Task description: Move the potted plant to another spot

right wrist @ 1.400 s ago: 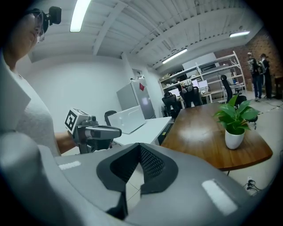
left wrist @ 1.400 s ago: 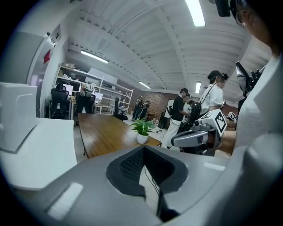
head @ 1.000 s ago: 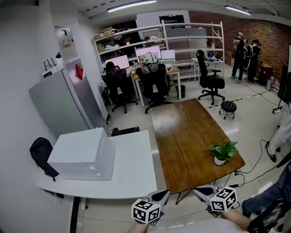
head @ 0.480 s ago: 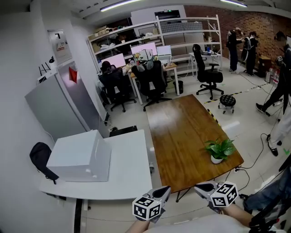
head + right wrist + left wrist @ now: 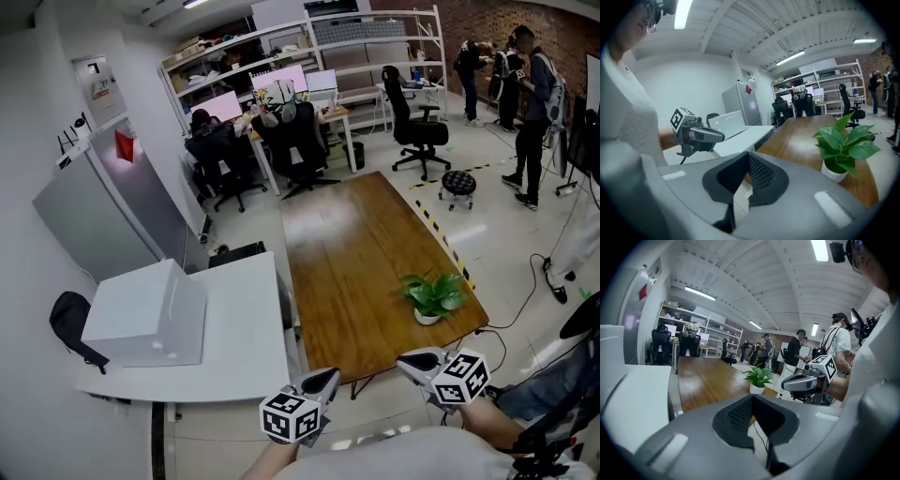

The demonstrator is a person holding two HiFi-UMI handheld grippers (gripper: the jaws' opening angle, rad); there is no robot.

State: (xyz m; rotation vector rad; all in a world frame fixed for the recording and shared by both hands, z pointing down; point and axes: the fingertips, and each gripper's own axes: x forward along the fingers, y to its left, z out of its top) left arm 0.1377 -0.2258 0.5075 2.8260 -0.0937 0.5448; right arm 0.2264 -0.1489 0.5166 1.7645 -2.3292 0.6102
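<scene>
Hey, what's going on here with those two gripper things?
A person holds a gripper in each hand, the left gripper and the right gripper. Both have their jaws shut on nothing and sit just short of the near end of the wooden table. The potted plant stands untouched near the table's near right corner, closer to the right gripper. Nothing is picked up yet.

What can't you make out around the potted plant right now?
- Head view: the leaves of the potted plant hide most of its pot and all its soil.
- Right gripper view: the body of the right hand-held gripper cuts off the pot's base.
- Left gripper view: the plant is too small to show pot detail.
</scene>
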